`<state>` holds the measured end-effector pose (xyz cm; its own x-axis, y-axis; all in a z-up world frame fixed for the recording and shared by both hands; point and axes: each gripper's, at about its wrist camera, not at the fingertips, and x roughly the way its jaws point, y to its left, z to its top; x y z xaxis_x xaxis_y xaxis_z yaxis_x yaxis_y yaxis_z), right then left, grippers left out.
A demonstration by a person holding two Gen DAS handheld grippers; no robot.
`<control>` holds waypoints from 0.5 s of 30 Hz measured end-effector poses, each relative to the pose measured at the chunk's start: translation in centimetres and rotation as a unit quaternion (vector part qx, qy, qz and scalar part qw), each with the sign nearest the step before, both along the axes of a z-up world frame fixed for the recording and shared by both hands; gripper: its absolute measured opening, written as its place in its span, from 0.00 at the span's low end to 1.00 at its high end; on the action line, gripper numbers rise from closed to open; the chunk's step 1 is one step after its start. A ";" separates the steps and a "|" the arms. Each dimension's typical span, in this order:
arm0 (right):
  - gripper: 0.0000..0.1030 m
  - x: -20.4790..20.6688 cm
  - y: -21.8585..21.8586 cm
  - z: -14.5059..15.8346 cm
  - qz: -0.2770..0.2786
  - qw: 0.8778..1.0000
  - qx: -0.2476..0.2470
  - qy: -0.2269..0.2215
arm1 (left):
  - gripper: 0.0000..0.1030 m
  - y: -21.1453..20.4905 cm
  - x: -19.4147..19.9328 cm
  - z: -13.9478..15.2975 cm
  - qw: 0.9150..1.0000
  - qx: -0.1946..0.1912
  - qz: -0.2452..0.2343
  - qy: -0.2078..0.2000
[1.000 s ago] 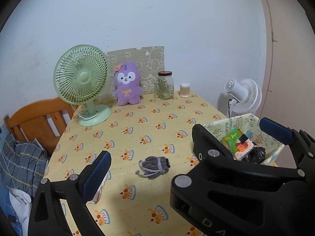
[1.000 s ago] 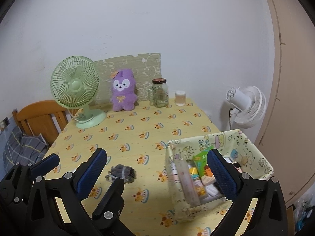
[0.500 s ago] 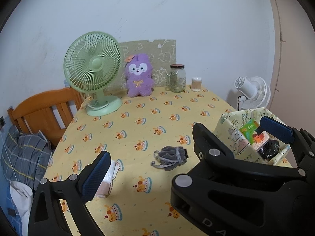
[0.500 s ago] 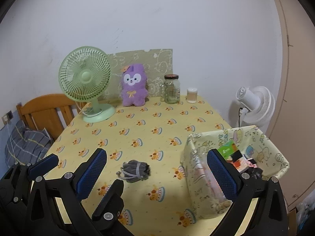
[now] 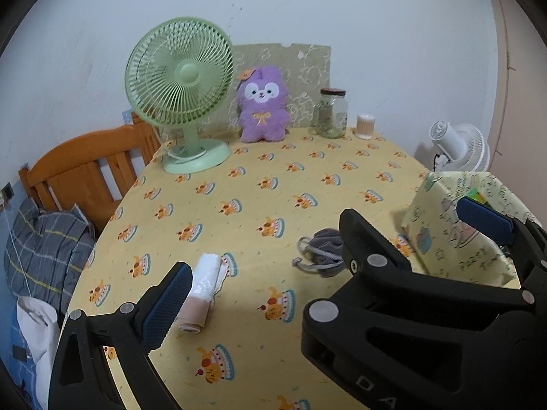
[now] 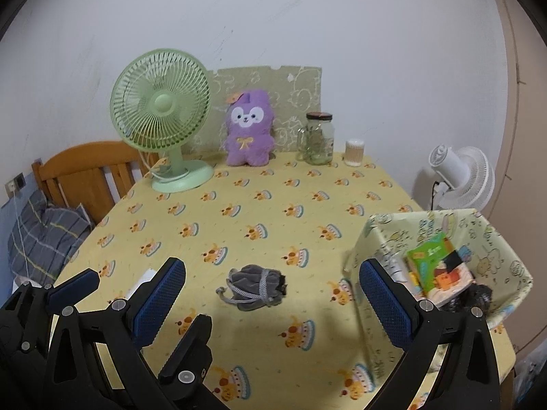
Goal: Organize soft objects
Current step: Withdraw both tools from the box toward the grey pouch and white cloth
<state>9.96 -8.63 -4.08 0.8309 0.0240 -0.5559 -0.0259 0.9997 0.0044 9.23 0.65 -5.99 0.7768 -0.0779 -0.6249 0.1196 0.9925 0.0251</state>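
Note:
A grey drawstring pouch (image 6: 254,289) lies on the yellow tablecloth (image 6: 273,205); it also shows in the left wrist view (image 5: 323,251), partly behind the other gripper. A rolled white and beige cloth (image 5: 201,290) lies near my left gripper's left finger. A purple plush (image 5: 262,104) leans at the back, also in the right wrist view (image 6: 249,128). A patterned fabric basket (image 6: 379,239) holds a green booklet (image 6: 436,264) and a dark fluffy item (image 6: 473,295). My left gripper (image 5: 324,266) and right gripper (image 6: 273,302) are both open and empty, above the table's near side.
A green desk fan (image 6: 162,126), a glass jar (image 6: 318,138) and a small cotton-swab container (image 6: 354,152) stand along the back. A wooden chair (image 6: 89,174) with a plaid cloth (image 6: 41,232) is at left. A white fan (image 6: 461,176) stands beyond the right edge.
Both grippers have drifted left and lower over the table. The rolled cloth has come into the left wrist view. Both stay open.

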 end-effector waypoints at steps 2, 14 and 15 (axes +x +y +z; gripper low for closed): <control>1.00 0.4 0.2 -0.5 0.003 1.000 0.000 0.005 | 0.98 0.3 0.2 -0.4 1.000 -0.001 0.002 0.004; 1.00 3.0 0.6 -3.6 -0.001 0.999 0.014 0.043 | 0.98 0.6 2.6 -3.1 0.999 -0.001 0.022 0.042; 1.00 3.3 0.6 -3.8 -0.003 0.999 0.014 0.045 | 0.98 0.6 2.9 -3.3 0.999 -0.001 0.023 0.045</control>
